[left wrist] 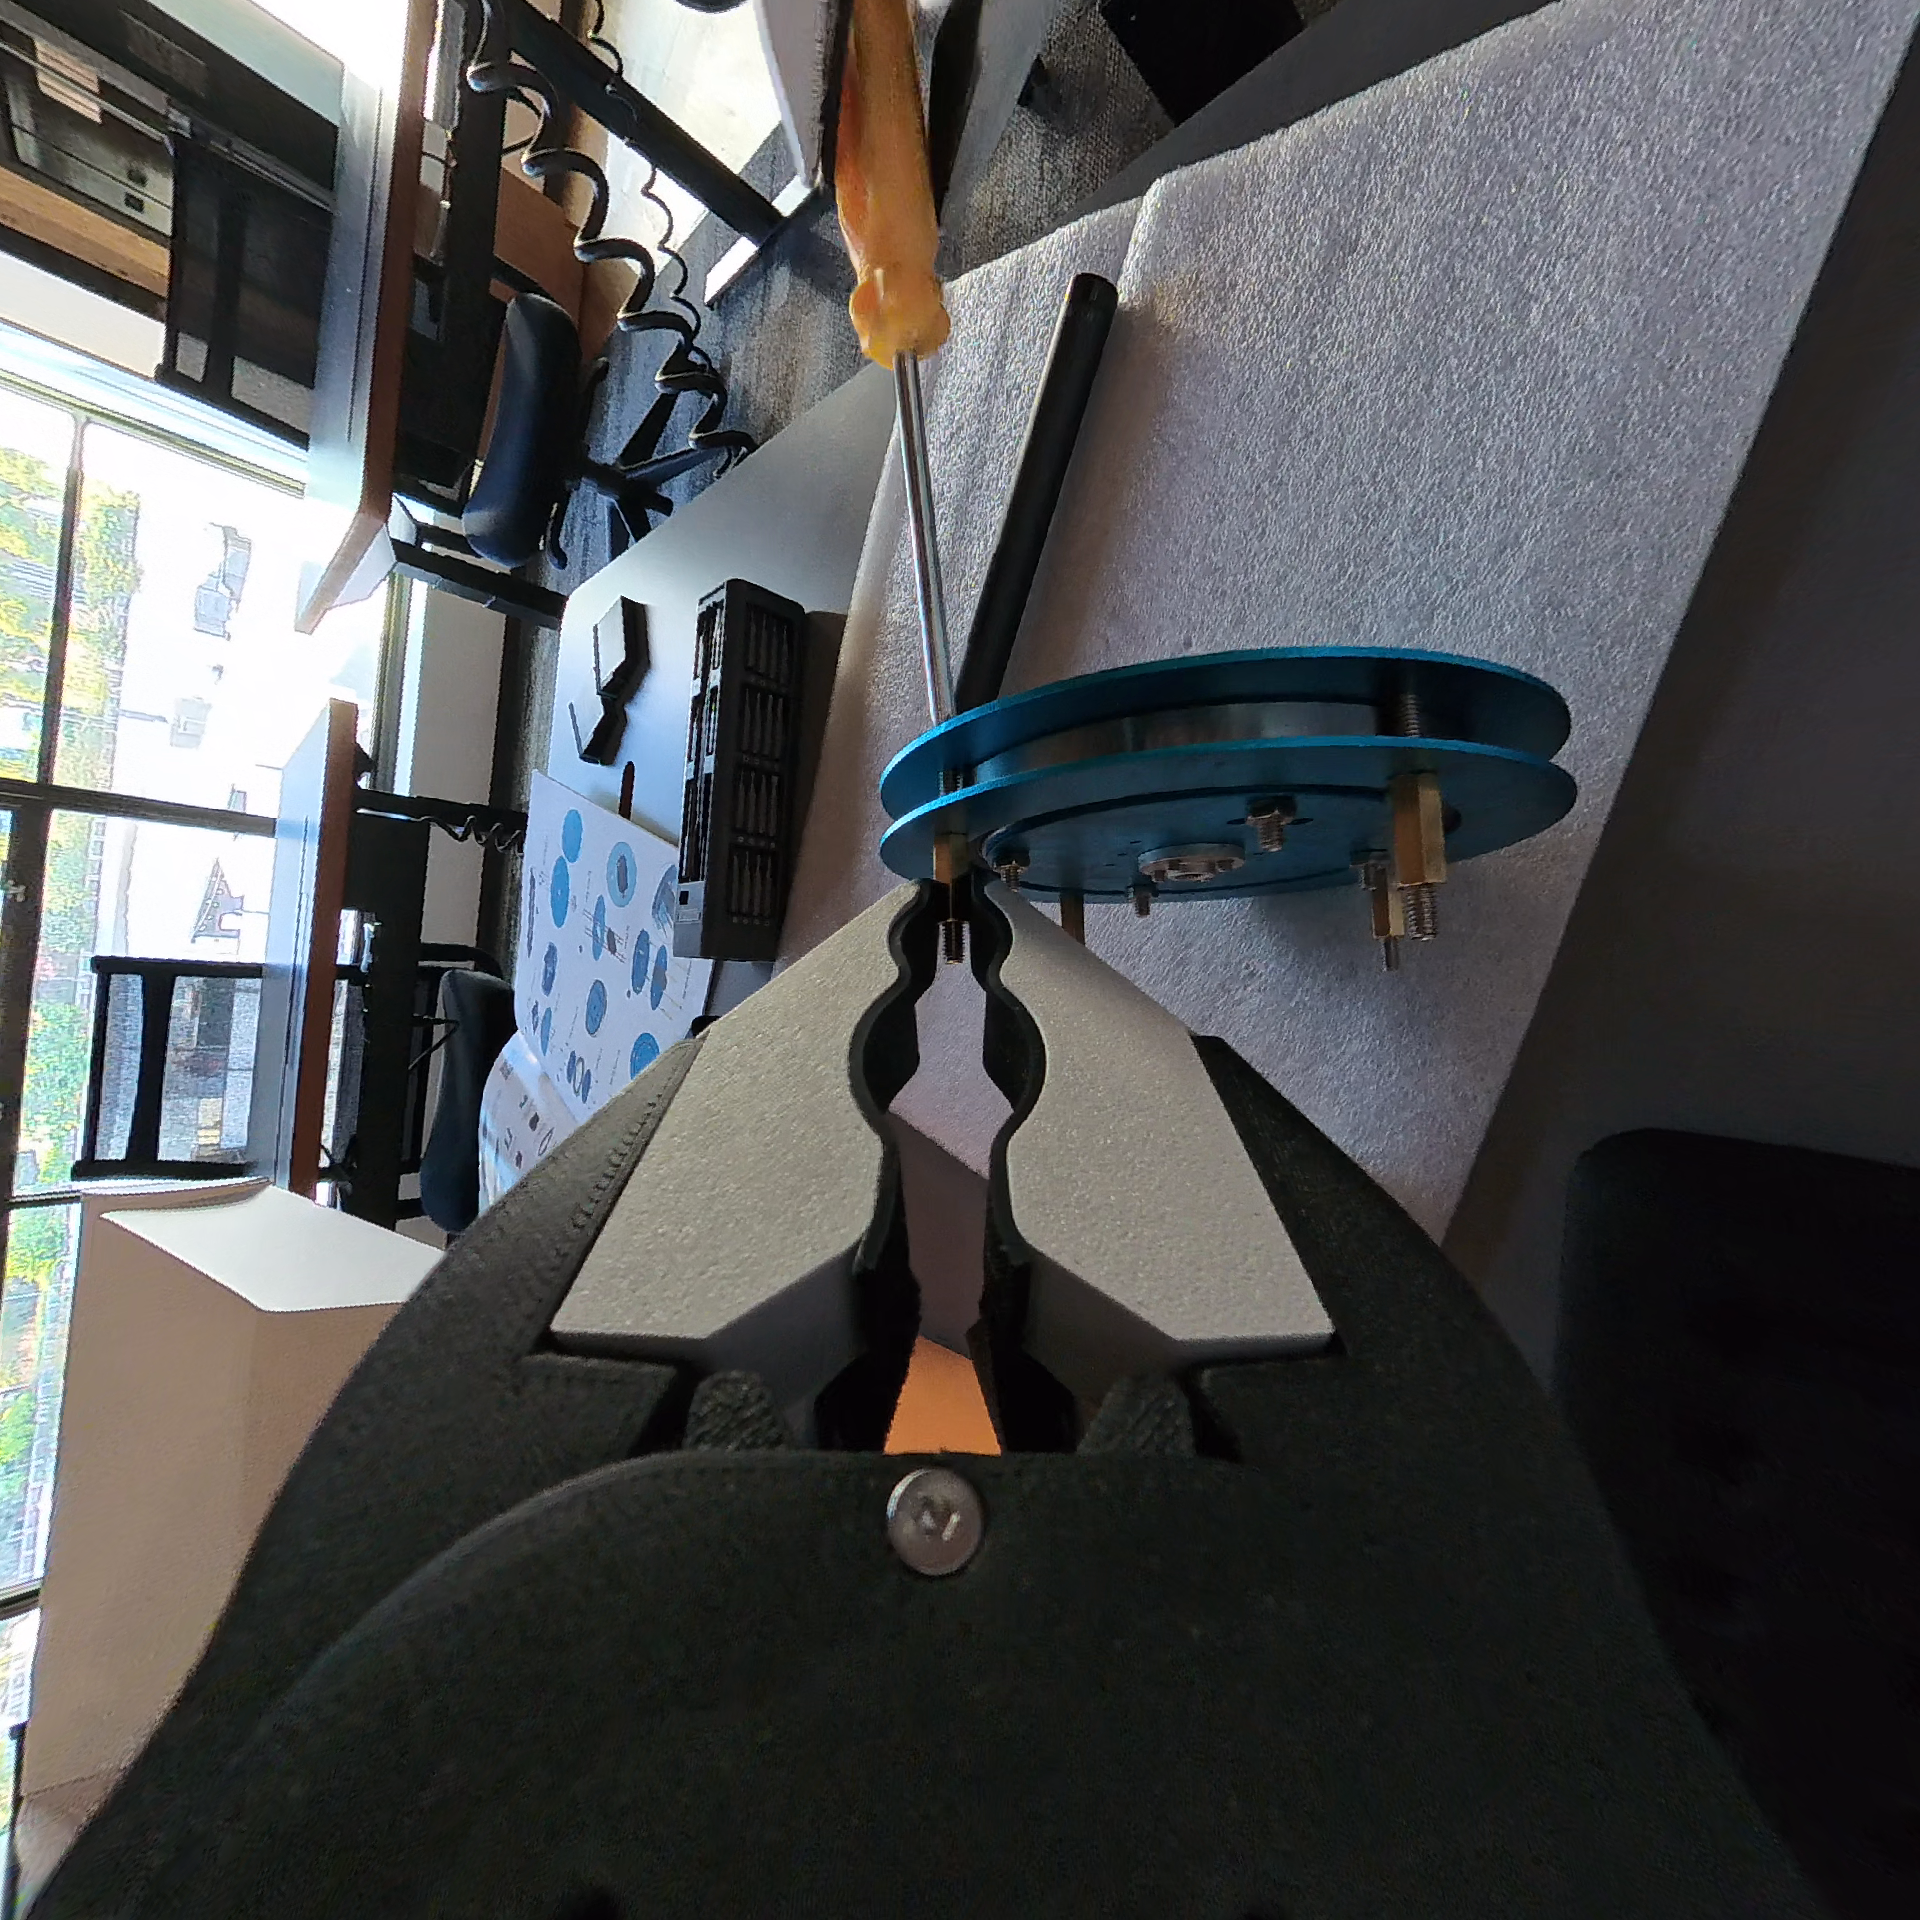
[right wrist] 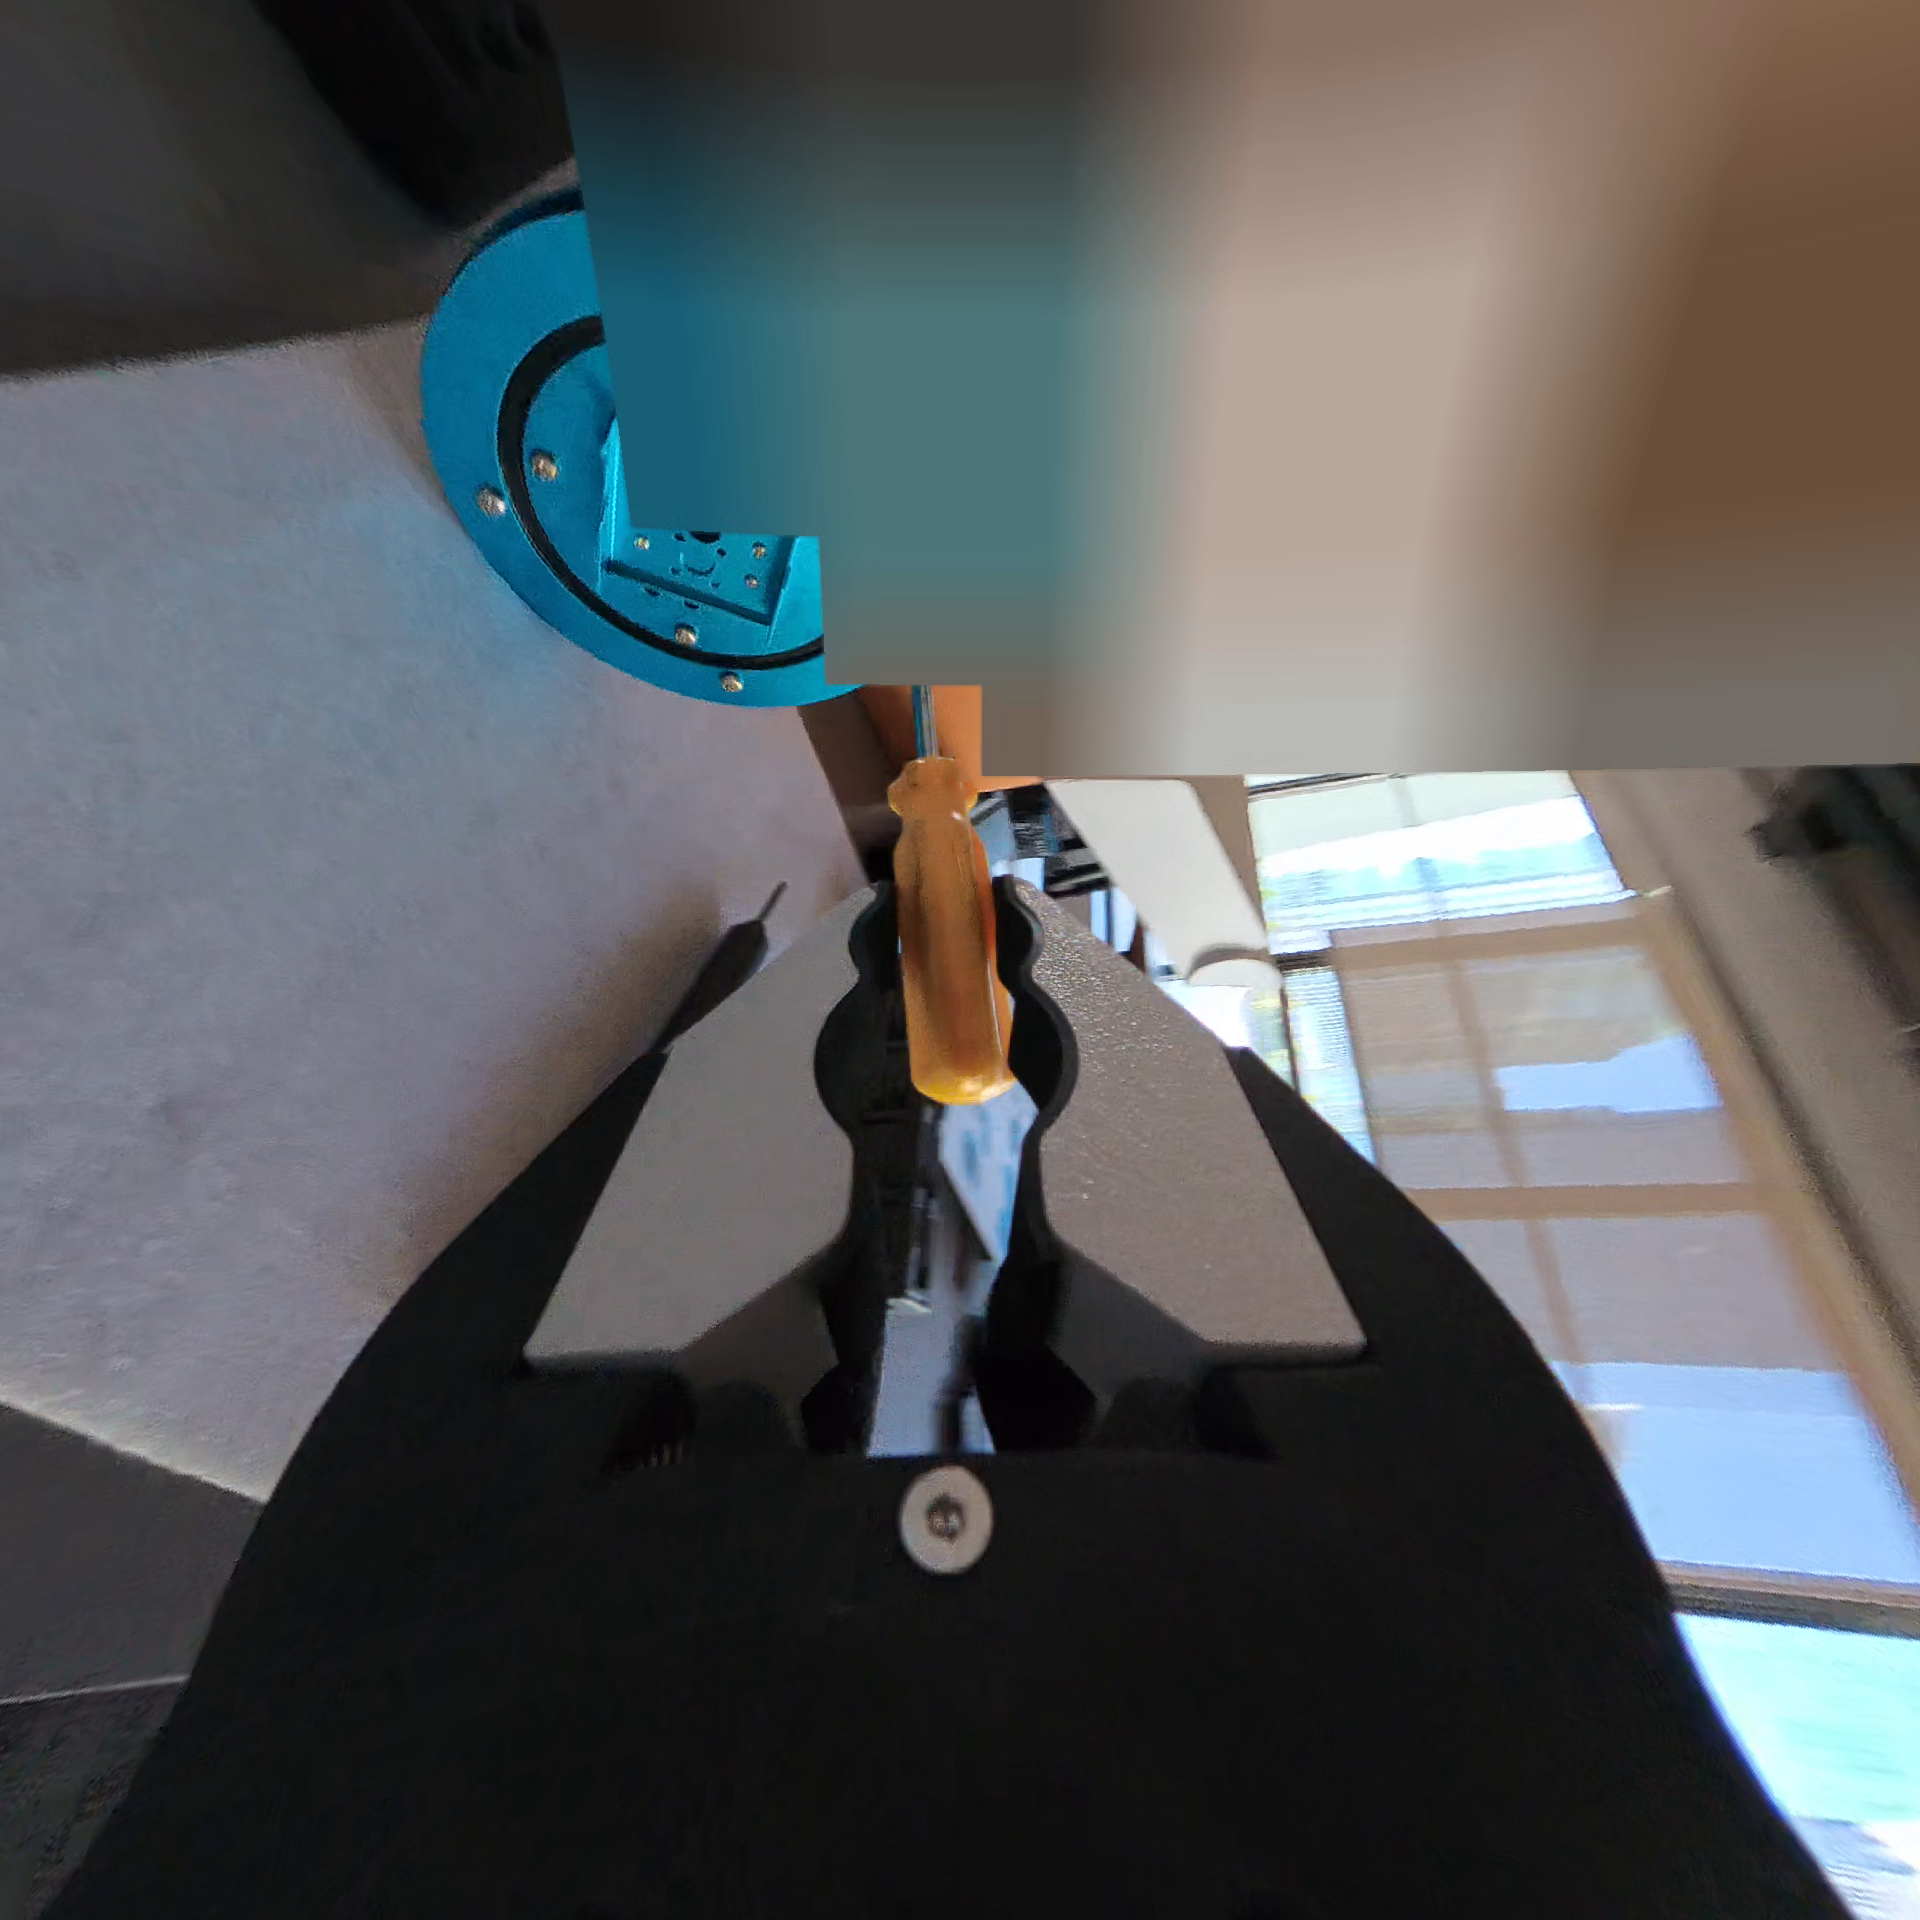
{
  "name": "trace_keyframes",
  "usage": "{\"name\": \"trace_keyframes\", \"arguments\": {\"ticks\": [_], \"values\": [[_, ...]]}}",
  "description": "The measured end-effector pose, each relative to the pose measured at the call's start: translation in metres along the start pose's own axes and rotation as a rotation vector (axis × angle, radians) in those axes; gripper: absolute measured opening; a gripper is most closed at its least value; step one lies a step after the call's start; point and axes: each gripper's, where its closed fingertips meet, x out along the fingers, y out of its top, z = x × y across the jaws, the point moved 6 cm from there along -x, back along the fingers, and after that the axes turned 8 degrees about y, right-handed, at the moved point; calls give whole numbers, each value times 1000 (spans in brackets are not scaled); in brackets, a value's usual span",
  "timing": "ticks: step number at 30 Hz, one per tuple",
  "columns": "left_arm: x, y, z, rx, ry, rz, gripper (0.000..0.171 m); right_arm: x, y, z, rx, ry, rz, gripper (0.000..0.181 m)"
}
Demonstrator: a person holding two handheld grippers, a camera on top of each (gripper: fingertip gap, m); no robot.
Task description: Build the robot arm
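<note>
The left gripper [left wrist: 951, 914] has its jaws drawn narrow around a brass standoff [left wrist: 951, 868] that hangs from the rim of the blue disc assembly [left wrist: 1226, 769], at about 9 o'clock on that rim. They look clamped on it, though contact is hard to confirm. The assembly is two stacked blue plates with more standoffs and nuts on its underside, and it sits against a grey felt mat [left wrist: 1403, 416] on the table.

The right gripper [right wrist: 951, 935] has its jaws closed on the amber handle of a screwdriver [right wrist: 951, 956]. In the left wrist view the steel shaft runs down from 12 o'clock to the top plate, directly over the held standoff. A black rod [left wrist: 1039, 488] lies on the mat just beside the shaft. A black bit case [left wrist: 738, 769] and a printed sheet [left wrist: 592, 935] lie at 9 o'clock.
</note>
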Motion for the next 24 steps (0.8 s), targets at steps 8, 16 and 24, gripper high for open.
{"name": "trace_keyframes", "arguments": {"ticks": [8, 16, 24], "values": [[1, 0, 0, 31, 18, -12, 3, 4, -8, 2, 439, 156, 39, 16], [2, 0, 1, 59, 39, -19, 3, 7, -18, 9, 1424, 567, 168, 14], [2, 6, 2, 76, 46, 16, 3, 5, -28, 7, 1690, 694, 314, 9]]}}
